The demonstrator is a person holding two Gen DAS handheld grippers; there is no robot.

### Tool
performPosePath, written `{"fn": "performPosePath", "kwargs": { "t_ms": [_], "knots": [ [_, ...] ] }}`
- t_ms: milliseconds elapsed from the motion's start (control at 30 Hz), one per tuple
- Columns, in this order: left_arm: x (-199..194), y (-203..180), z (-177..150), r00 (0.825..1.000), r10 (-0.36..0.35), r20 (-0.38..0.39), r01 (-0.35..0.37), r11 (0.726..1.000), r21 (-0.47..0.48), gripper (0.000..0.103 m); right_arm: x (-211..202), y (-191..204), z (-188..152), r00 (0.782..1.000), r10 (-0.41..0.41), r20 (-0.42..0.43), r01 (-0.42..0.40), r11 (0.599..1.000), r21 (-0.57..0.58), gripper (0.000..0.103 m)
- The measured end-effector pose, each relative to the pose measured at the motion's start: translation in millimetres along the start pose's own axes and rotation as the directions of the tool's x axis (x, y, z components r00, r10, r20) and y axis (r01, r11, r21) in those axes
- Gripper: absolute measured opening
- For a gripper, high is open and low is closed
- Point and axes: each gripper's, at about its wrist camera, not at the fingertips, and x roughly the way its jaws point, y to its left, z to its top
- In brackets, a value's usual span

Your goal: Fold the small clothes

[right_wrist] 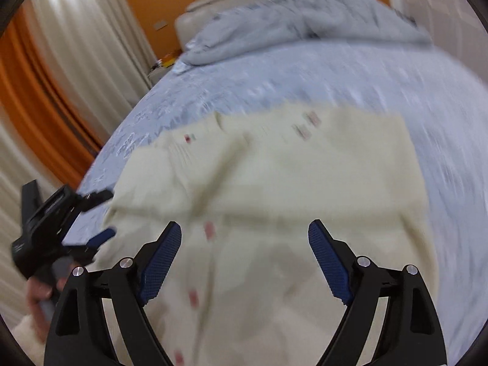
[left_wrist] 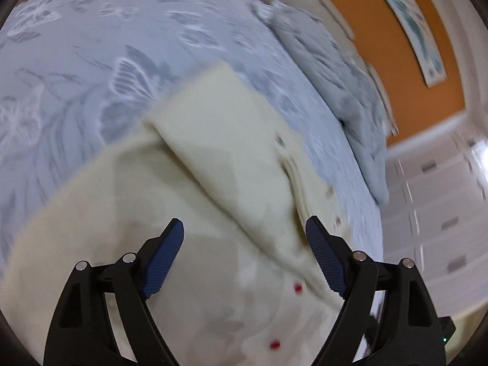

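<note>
- Garment (left_wrist: 189, 207): cream knit top with small red buttons, lying flat on the bed under and ahead of both tongs. One sleeve (left_wrist: 213, 128) is folded in across the body, running diagonally up and away from between the left tongs' fingers. Buttons show just ahead of the left tongs and between their arms.
- From the right wrist view the same garment (right_wrist: 274, 189) spreads wide ahead of the right tongs, a blurred button line running down between their fingers. Motion blur hides the finer detail.
- Left gripper (left_wrist: 244, 238): released, jaws wide apart, nothing between the blue pads; it also shows at the left edge of the right view (right_wrist: 100, 213), at the garment's left edge, held by a hand (right_wrist: 39, 299).
- Right gripper (right_wrist: 244, 241): released too, jaws wide, hanging above the cloth, nothing pinched.
- Surface: bedspread (left_wrist: 91, 61), pale blue-grey with a white butterfly and leaf pattern, to the left of and beyond the tongs.
- Beyond the garment: a crumpled grey duvet (right_wrist: 289, 21) against a pale headboard (right_wrist: 219, 3).
- Room: orange wall (left_wrist: 381, 45) with a framed picture (left_wrist: 418, 30), white drawers (left_wrist: 433, 213) to the right of the left tongs; white curtain (right_wrist: 76, 39) left of the right tongs.
</note>
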Motion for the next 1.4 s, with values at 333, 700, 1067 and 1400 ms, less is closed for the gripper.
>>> {"fn": "performPosePath", "kwargs": {
  "t_ms": [333, 700, 1067, 1400],
  "knots": [
    [13.6, 40.1, 34.2, 0.995, 0.087, 0.054, -0.082, 0.992, -0.1, 0.063, 107.6, 47.4, 45.7, 0.993, -0.089, -0.074, 0.075, 0.981, -0.179, 0.014],
    [7.9, 26.3, 6.4, 0.98, 0.117, 0.159, -0.137, 0.983, 0.123, 0.061, 41.5, -148.6, -21.6, 0.991, 0.128, 0.038, -0.128, 0.835, 0.535, 0.036],
    [3.8, 34.8, 43.2, 0.993, -0.013, 0.114, 0.031, 0.986, -0.164, 0.008, 31.1, -116.7, 46.0, 0.986, 0.1, 0.135, -0.146, 0.911, 0.386, 0.008],
    [29.4, 39.3, 15.9, 0.991, 0.046, 0.125, -0.053, 0.997, 0.06, 0.011, 34.5, -139.7, 13.8, 0.994, -0.001, 0.11, -0.041, 0.922, 0.386, 0.007]
  ]
}}
